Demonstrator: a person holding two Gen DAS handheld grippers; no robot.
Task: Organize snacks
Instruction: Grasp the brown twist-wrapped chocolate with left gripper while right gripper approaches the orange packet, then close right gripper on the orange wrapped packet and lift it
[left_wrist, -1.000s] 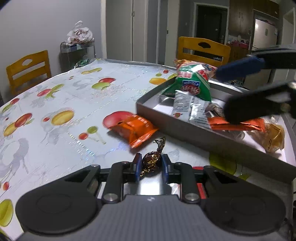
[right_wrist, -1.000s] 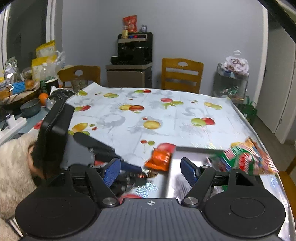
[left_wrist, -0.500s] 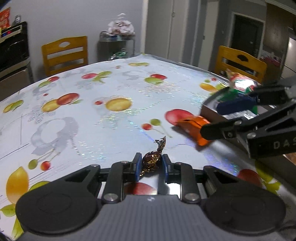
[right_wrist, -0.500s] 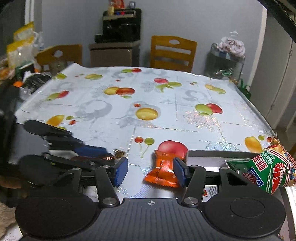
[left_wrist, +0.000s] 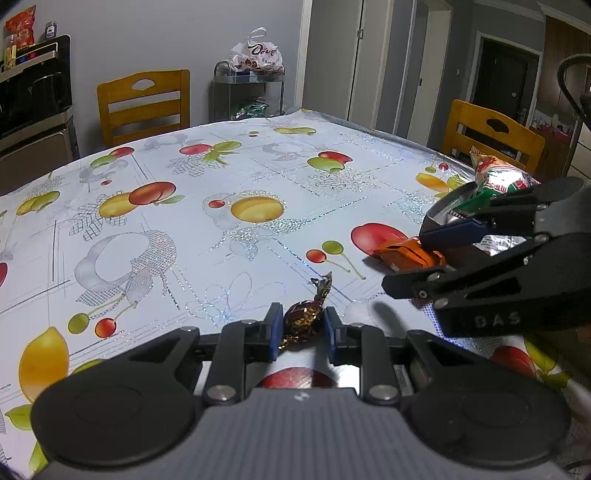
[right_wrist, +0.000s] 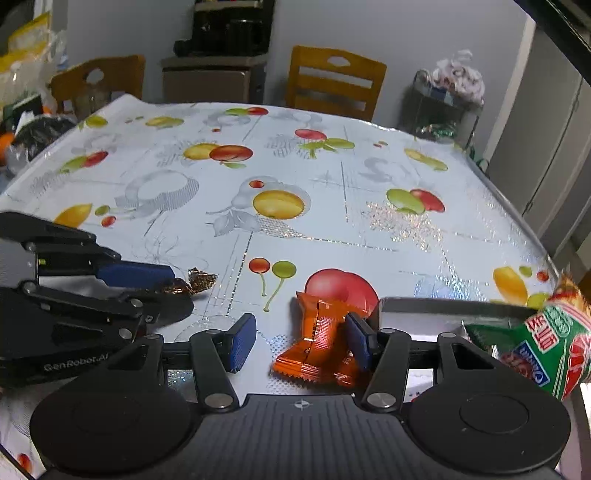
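Jaws: left gripper (left_wrist: 300, 326) clamps foil candy (left_wrist: 303, 321); right gripper (right_wrist: 300, 341), just narrowed, open around orange packet (right_wrist: 317, 341) beside tray (right_wrist: 417, 308). Next: pinch packet, lift into tray.

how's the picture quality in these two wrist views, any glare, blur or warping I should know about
Left wrist view: sharp on the foil-wrapped candy in the left gripper; strong fisheye bending at the door frames, dark corners, sparkly glare on the tablecloth. Right wrist view: the orange snack packet is crisp between the right gripper fingers; the green snack bag at the edge is stretched; the back of the room is dim and soft.
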